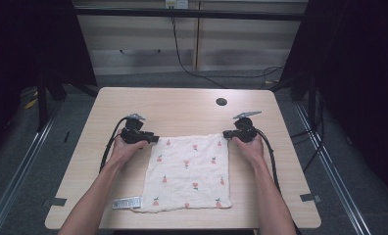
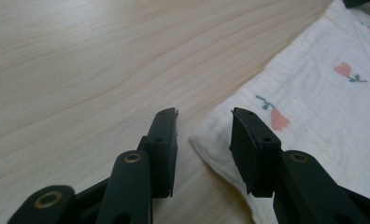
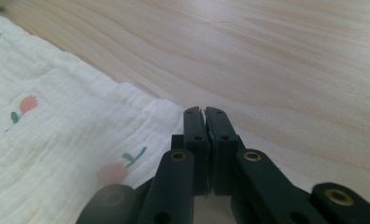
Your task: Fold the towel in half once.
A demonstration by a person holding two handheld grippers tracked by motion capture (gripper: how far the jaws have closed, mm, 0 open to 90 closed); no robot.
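Now we see the white cloth (image 1: 189,174) with small pink flowers lying flat on the wooden table (image 1: 182,105), its two far corners at our grippers. Our left gripper (image 2: 205,116) has its fingers (image 2: 163,144) spread, and the cloth's corner lies on the table in the gap between them, not pinched. Our right gripper (image 3: 204,111) has its fingers (image 3: 195,140) pressed together; the cloth's corner reaches their tips, but we cannot tell whether fabric is caught between them
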